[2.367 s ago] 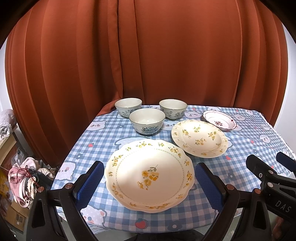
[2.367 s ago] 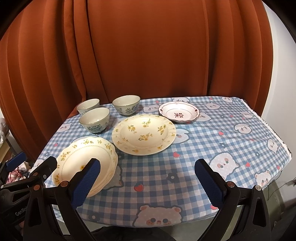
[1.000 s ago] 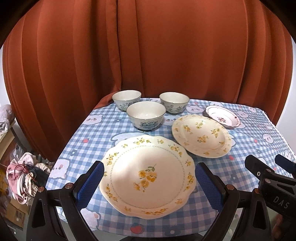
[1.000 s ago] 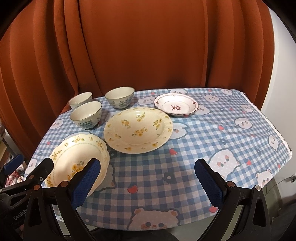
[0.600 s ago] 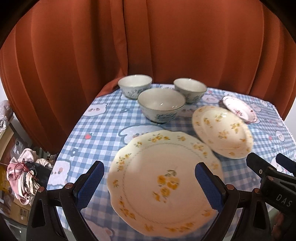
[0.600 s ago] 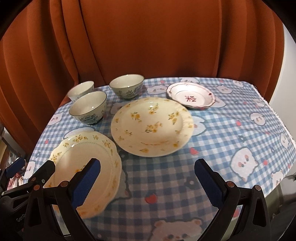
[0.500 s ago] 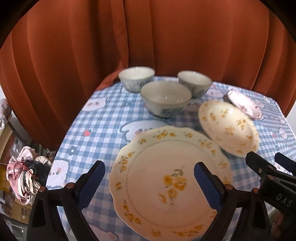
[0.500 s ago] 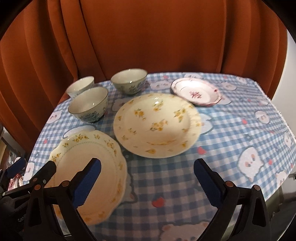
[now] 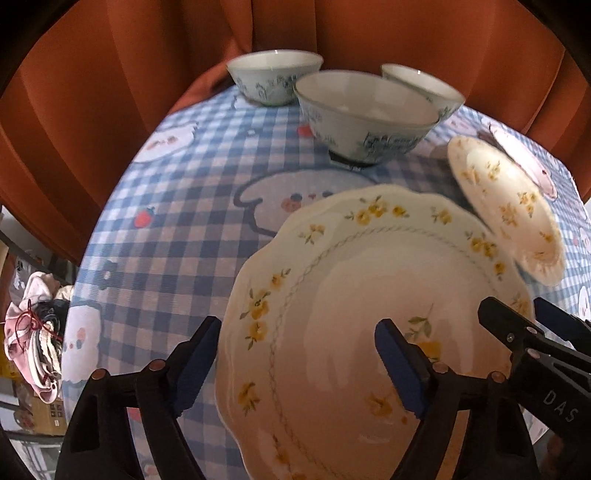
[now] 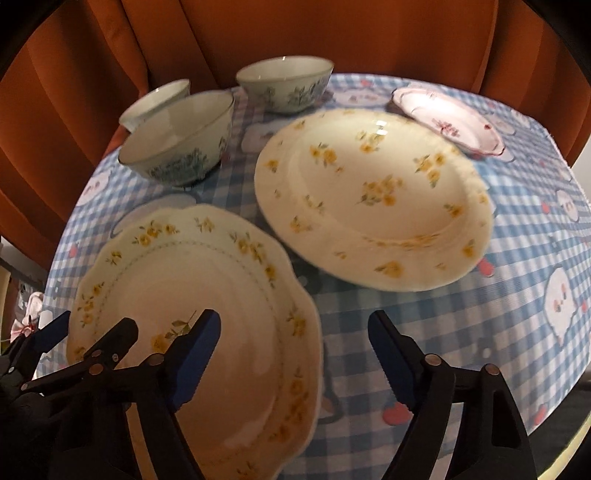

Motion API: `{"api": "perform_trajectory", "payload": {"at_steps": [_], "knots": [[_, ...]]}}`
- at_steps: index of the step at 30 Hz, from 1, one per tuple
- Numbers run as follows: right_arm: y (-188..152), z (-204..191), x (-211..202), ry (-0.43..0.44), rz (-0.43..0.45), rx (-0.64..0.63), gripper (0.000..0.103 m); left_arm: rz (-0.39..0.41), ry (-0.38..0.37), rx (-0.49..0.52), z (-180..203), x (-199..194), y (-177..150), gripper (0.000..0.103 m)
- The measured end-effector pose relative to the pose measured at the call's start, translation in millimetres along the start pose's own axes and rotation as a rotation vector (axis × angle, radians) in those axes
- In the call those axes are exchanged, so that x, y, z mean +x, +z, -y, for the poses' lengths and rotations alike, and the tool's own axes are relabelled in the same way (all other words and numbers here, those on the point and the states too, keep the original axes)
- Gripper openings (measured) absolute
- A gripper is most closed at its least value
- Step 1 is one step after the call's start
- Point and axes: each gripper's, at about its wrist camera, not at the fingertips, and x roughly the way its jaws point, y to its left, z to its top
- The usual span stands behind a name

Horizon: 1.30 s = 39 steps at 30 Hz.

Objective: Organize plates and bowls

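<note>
A blue checked bear-print tablecloth (image 10: 424, 314) covers the surface, backed by a rust-orange curtain (image 10: 295, 33). Three bowls (image 9: 365, 114) and three plates (image 10: 373, 199) sit there. Both the left gripper (image 9: 295, 365) and right gripper (image 10: 293, 354) gape wide, empty.

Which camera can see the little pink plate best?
The right wrist view. There the small pink-rimmed plate shows whole at the far right of the table, red flower and all. In the left wrist view only a sliver shows, behind the round yellow-flower plate.
</note>
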Motion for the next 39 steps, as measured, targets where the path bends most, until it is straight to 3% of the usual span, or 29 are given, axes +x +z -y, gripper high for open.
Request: {"api": "perform_trajectory", "payload": {"at_steps": [10, 25, 39], "knots": [[8.6, -12.4, 25.0, 0.014, -0.068, 0.027, 0.063, -0.037, -0.088, 0.002, -6.1, 14.0, 13.6, 0.079], [6.6, -20.7, 16.1, -0.031, -0.151, 0.01, 0.063, -0.12, -0.122, 0.066, -5.4, 3.2, 7.6, 0.078], [1.8, -1.7, -25.8, -0.029, -0.076, -0.002, 0.063, -0.039, -0.113, 0.077, 17.9, -32.1, 4.9, 0.078]]}}
